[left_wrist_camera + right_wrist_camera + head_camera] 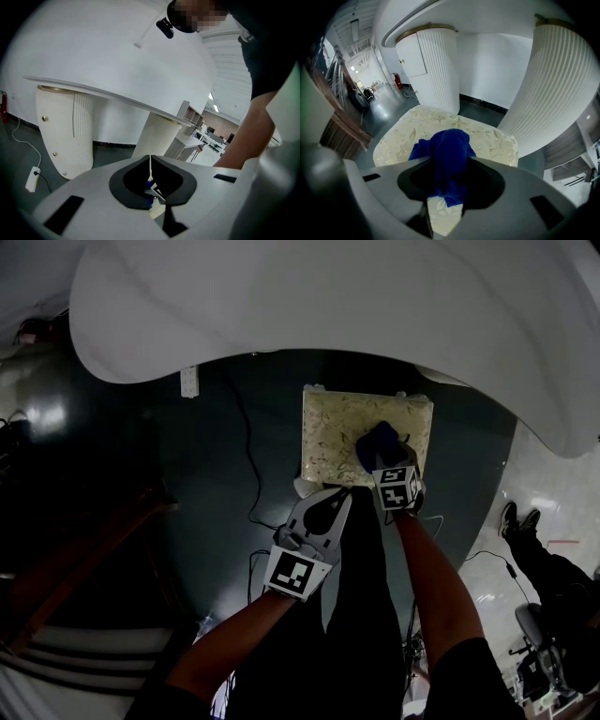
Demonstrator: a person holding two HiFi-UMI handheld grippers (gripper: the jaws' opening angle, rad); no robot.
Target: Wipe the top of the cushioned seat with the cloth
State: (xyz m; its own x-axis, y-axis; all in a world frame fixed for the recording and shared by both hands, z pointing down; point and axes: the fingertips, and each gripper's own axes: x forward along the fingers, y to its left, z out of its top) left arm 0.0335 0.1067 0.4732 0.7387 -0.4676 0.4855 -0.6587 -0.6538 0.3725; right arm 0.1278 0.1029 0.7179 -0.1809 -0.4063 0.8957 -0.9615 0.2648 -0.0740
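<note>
The cushioned seat (pixel 349 427) is a cream square with a pale leaf pattern, standing on the dark floor under a white table. A blue cloth (pixel 378 443) lies bunched on its near right part. My right gripper (pixel 384 463) is shut on the cloth and holds it down on the seat. In the right gripper view the cloth (pixel 449 154) fills the gap of that gripper (pixel 449 180), with the seat (pixel 492 138) spreading beyond. My left gripper (pixel 339 498) hovers at the seat's near edge, shut and empty; in its own view the left gripper (pixel 150 165) points up at the table.
A large white tabletop (pixel 328 306) overhangs the seat's far side. Ribbed white pedestals (pixel 436 65) (pixel 555 89) stand behind and to the right of it. A power strip (pixel 188 382) and cable lie on the floor at left. Dark wooden furniture (pixel 84 559) is at far left.
</note>
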